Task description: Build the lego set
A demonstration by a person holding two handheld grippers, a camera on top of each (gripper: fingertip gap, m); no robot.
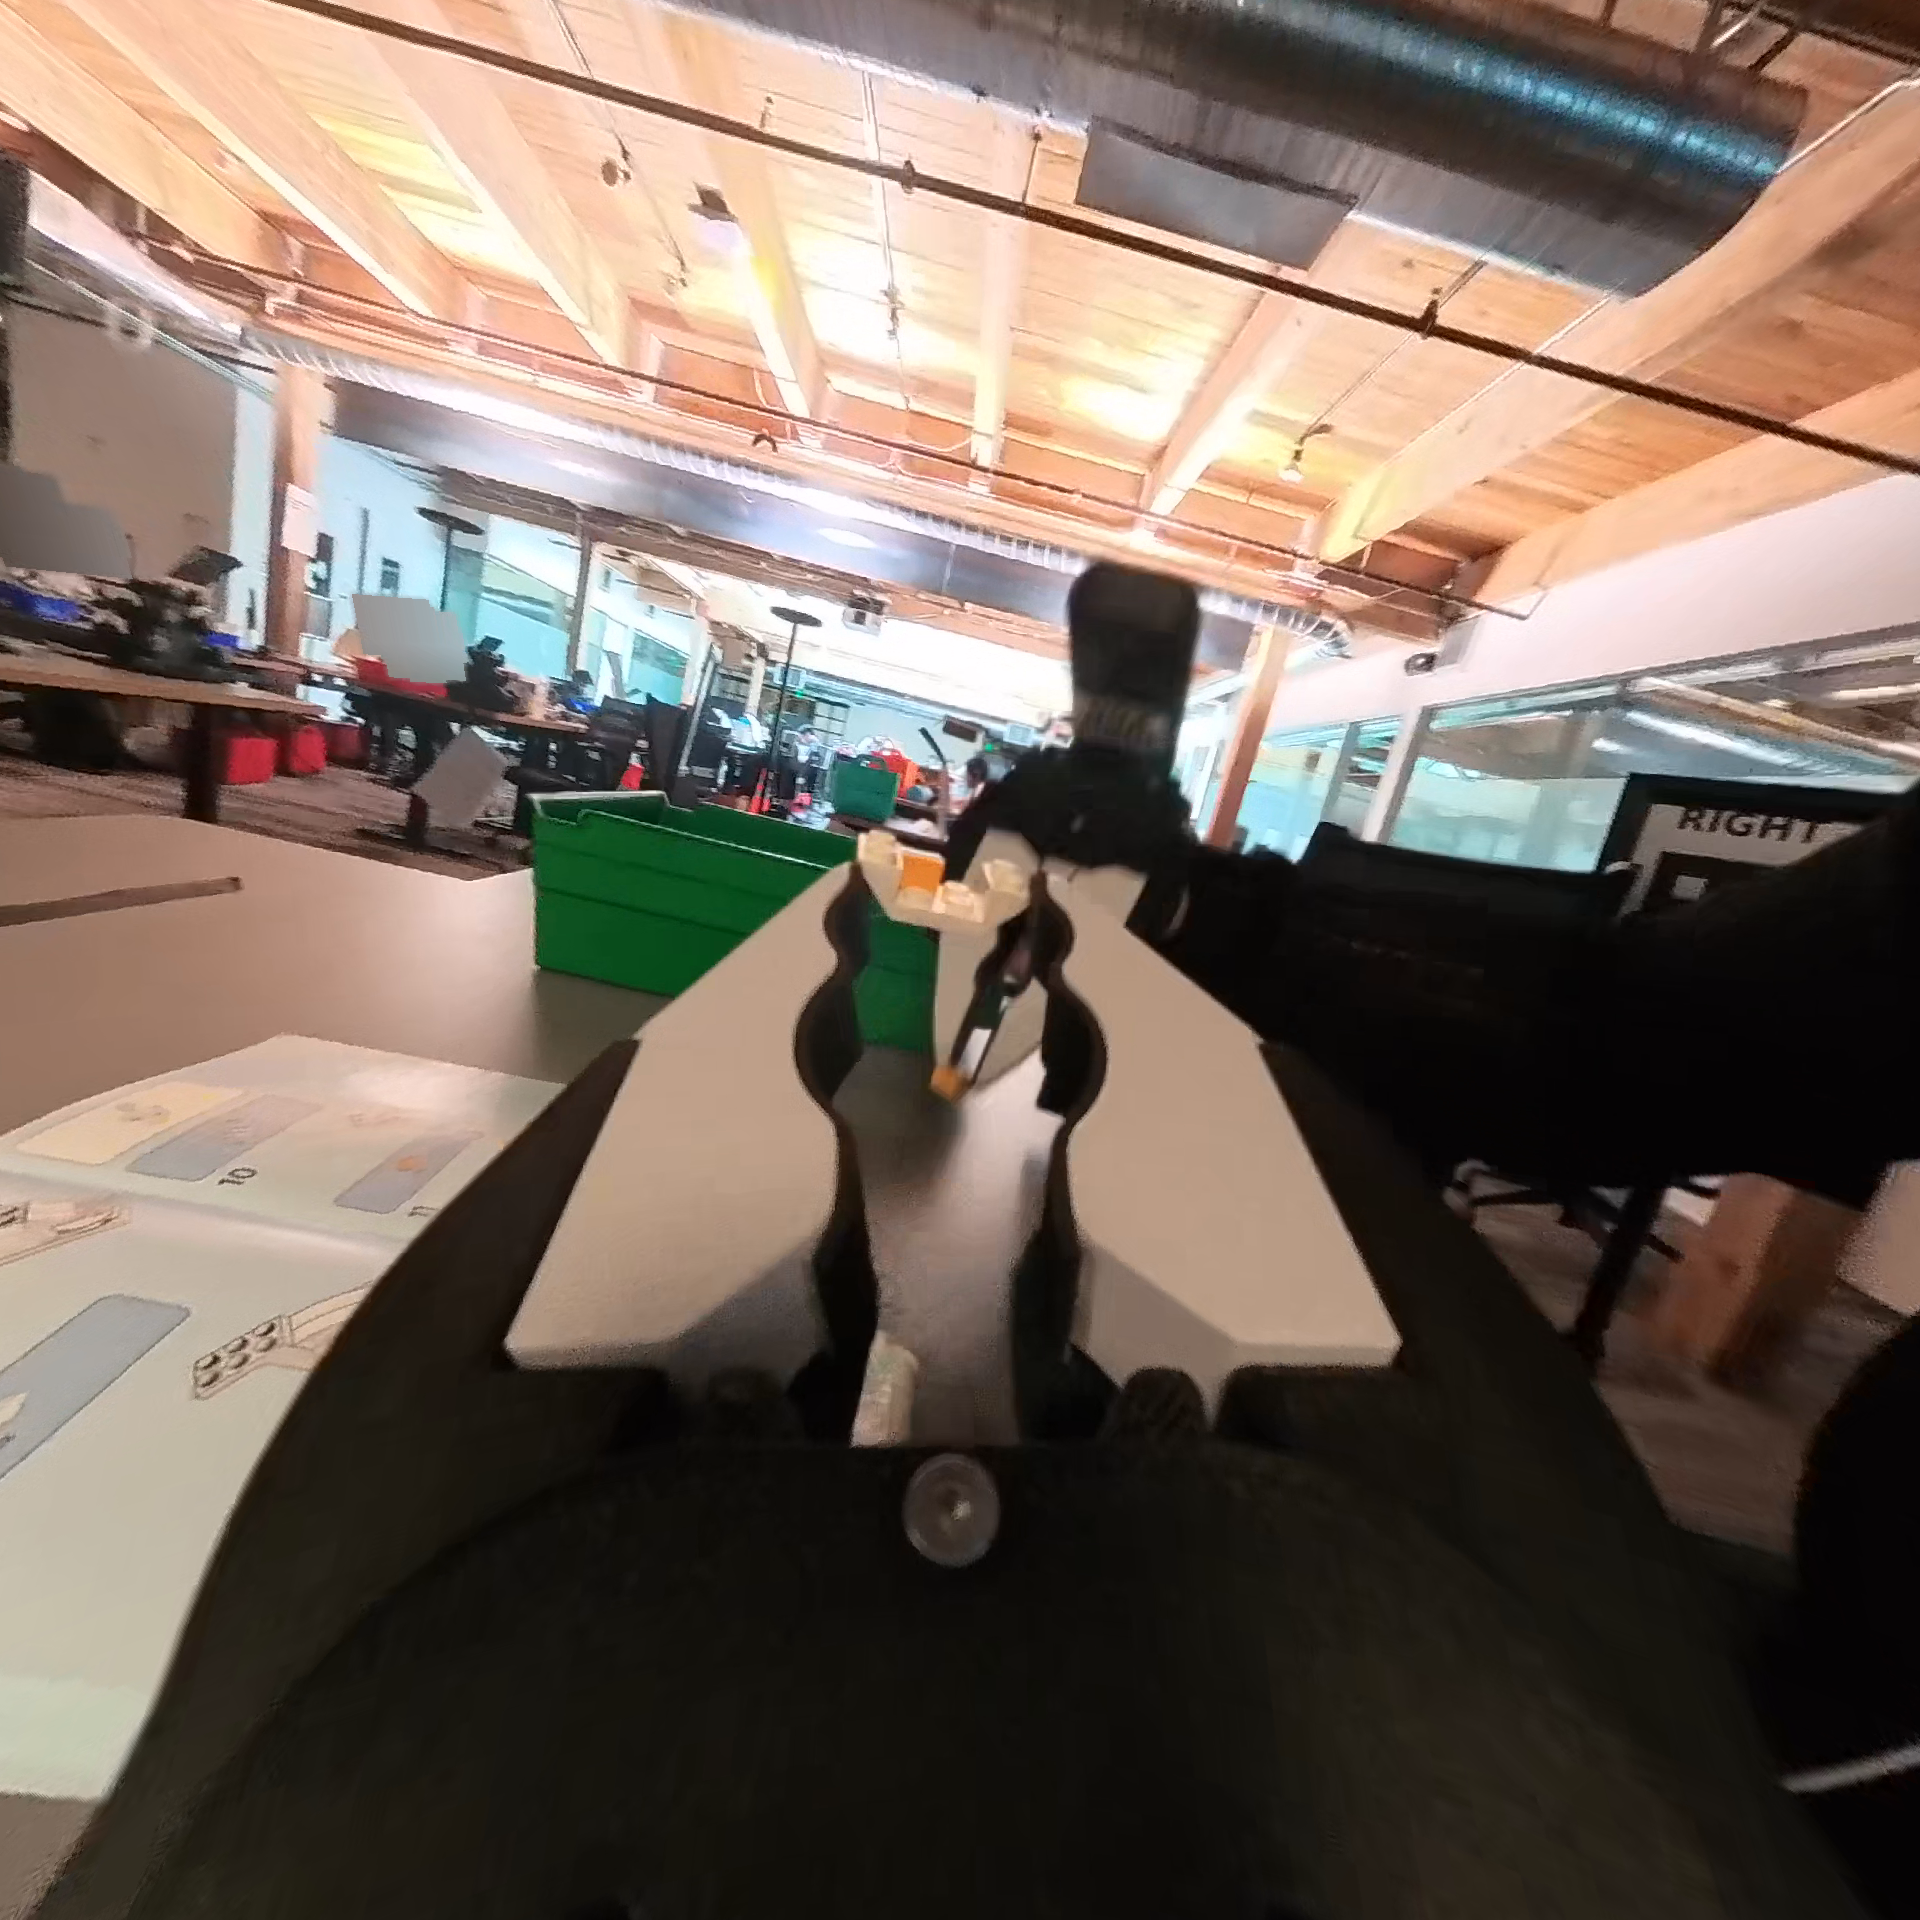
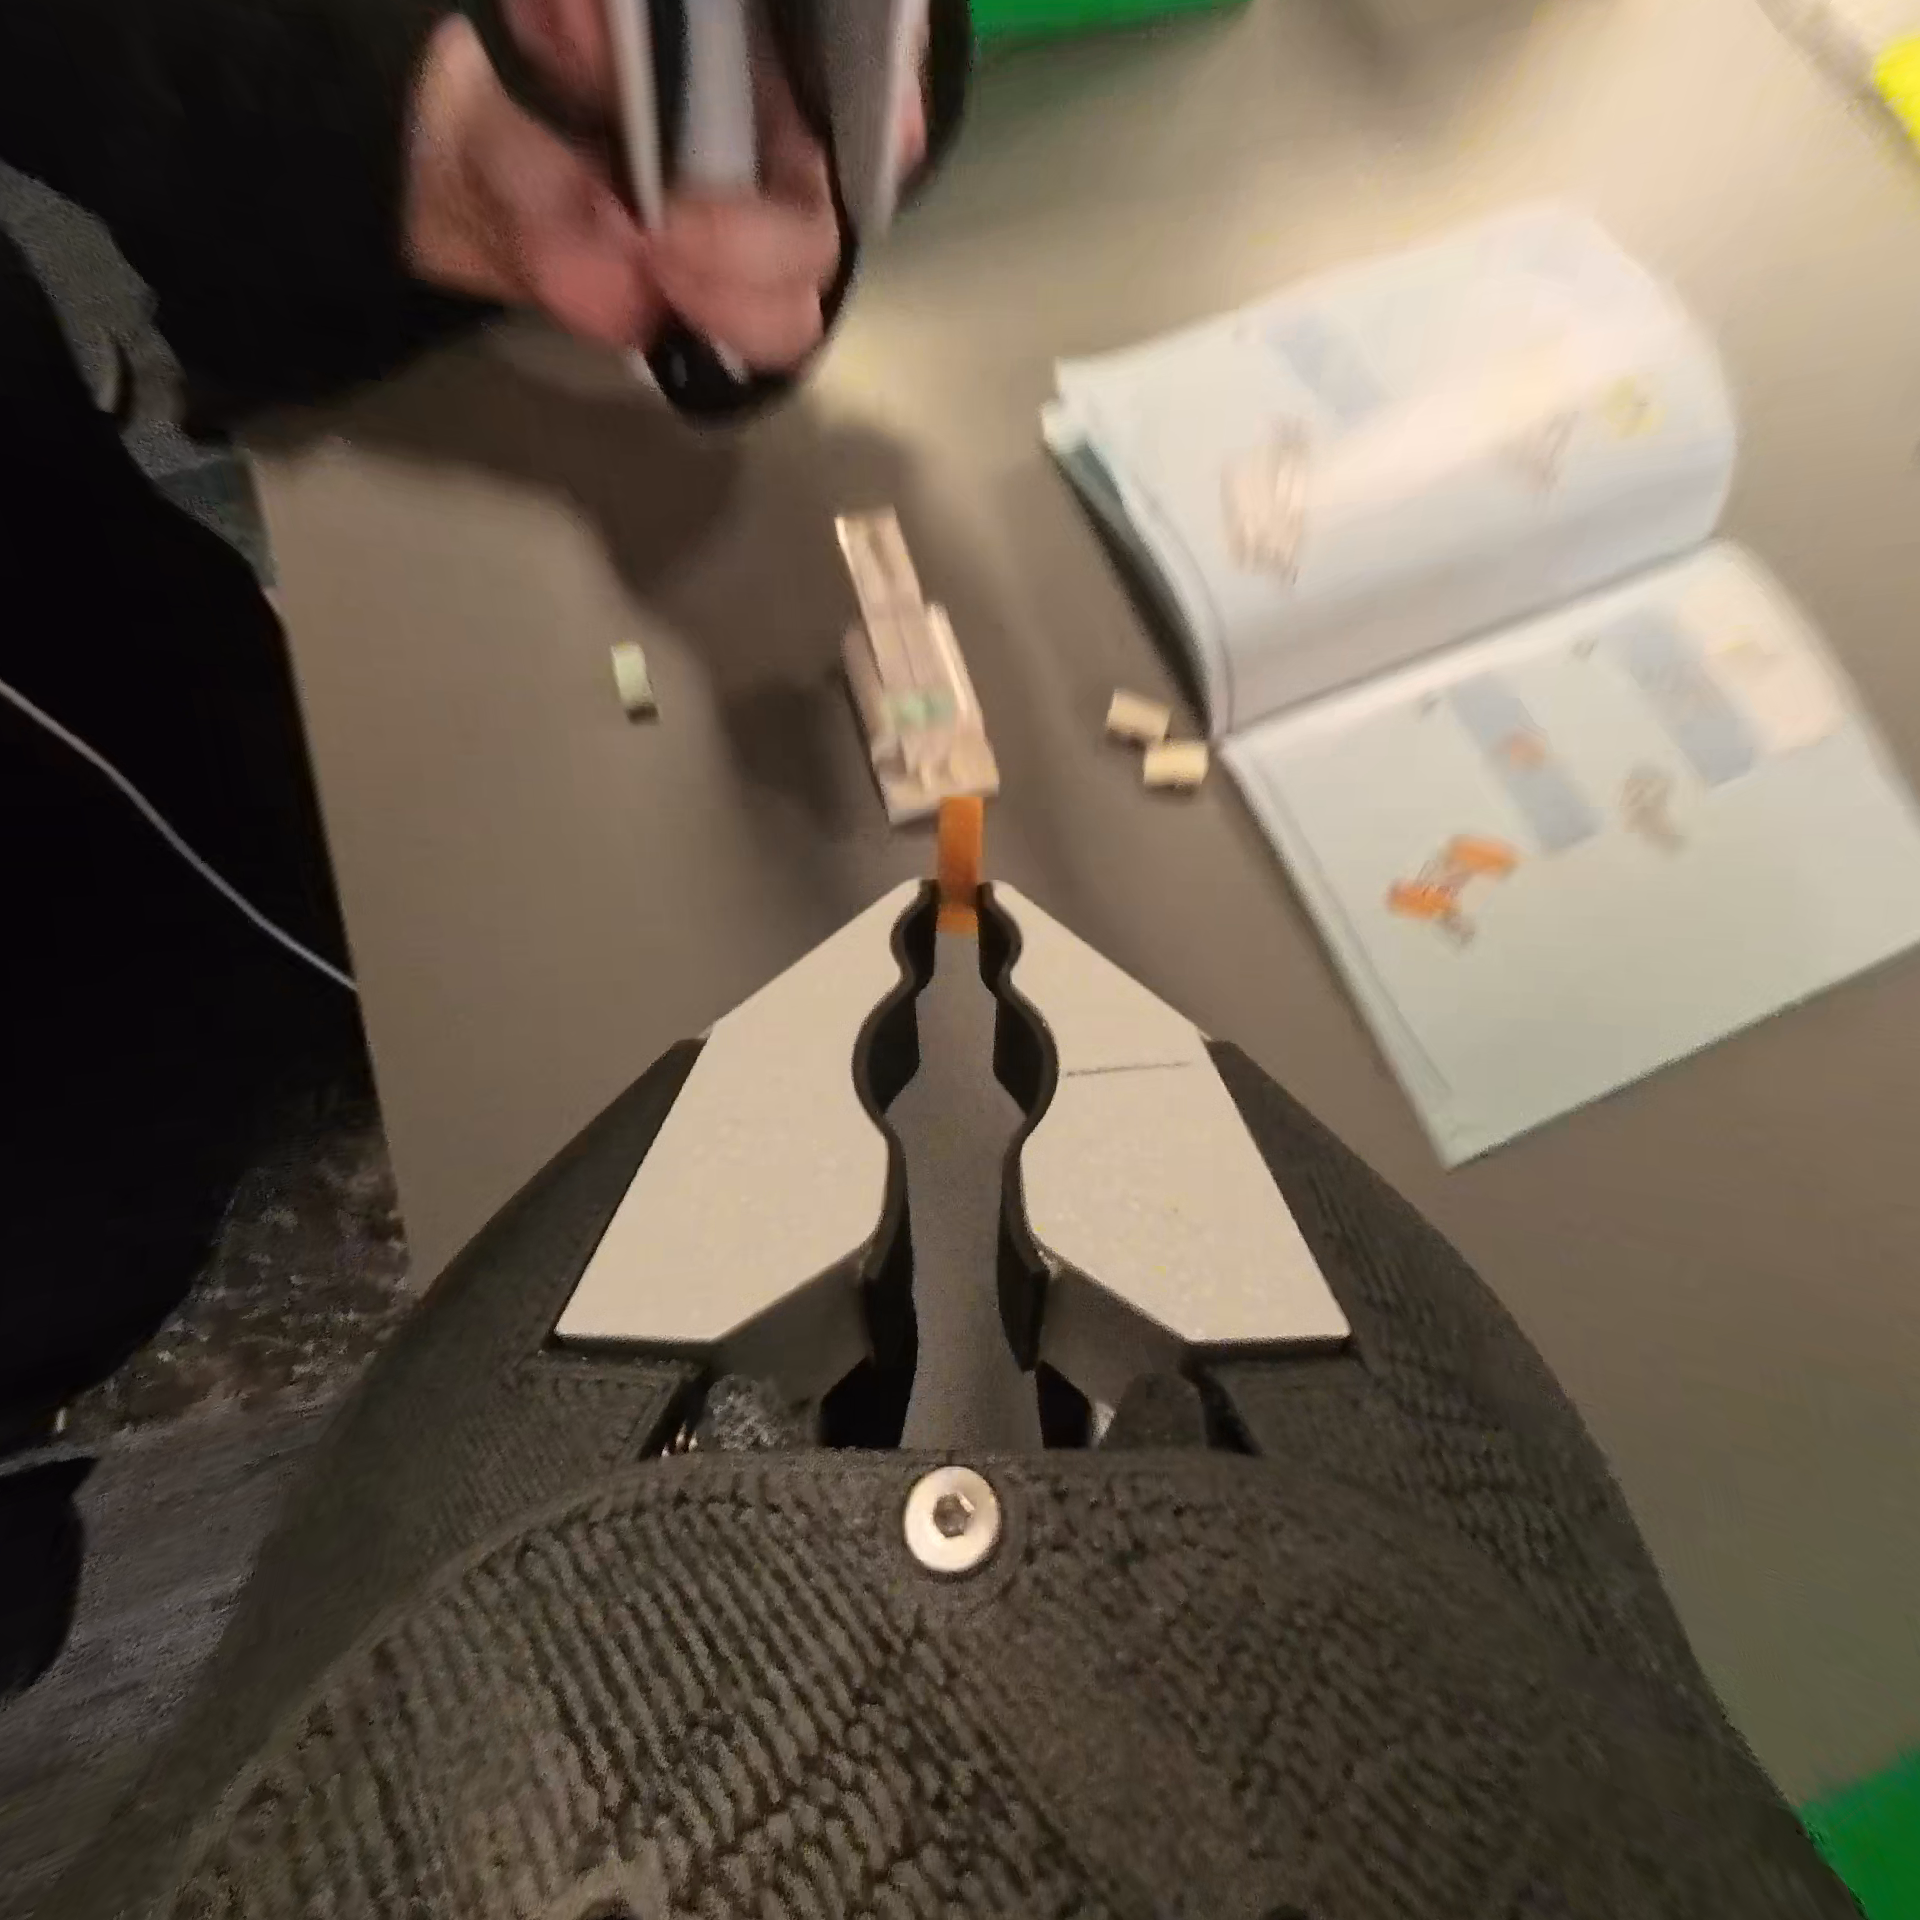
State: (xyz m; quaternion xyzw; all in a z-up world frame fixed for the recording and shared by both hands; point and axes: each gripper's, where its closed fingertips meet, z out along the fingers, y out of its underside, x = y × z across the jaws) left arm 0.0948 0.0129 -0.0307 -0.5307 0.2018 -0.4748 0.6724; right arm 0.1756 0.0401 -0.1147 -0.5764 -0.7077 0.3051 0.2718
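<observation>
My left gripper [image 1: 943,894] is raised and tilted up, shut on a small white lego piece with an orange part [image 1: 971,909]. Beyond it my right gripper [image 1: 966,1049] points down at the grey table [image 1: 312,956]. In the right wrist view my right gripper [image 2: 958,899] is shut on a thin orange lego piece [image 2: 958,847] that sticks out past the tips. A long white lego assembly [image 2: 914,675] lies on the table just beyond the orange piece. A blurred hand [image 2: 582,239] holding the left gripper is at the top left.
An open instruction booklet [image 2: 1455,644] lies right of the assembly and shows in the left wrist view [image 1: 208,1195]. Small white bricks lie left [image 2: 634,681] and right [image 2: 1153,738] of the assembly. A green bin [image 1: 665,894] stands at the back of the table. One gripper's finger ends stand about 12 centimetres off the other's.
</observation>
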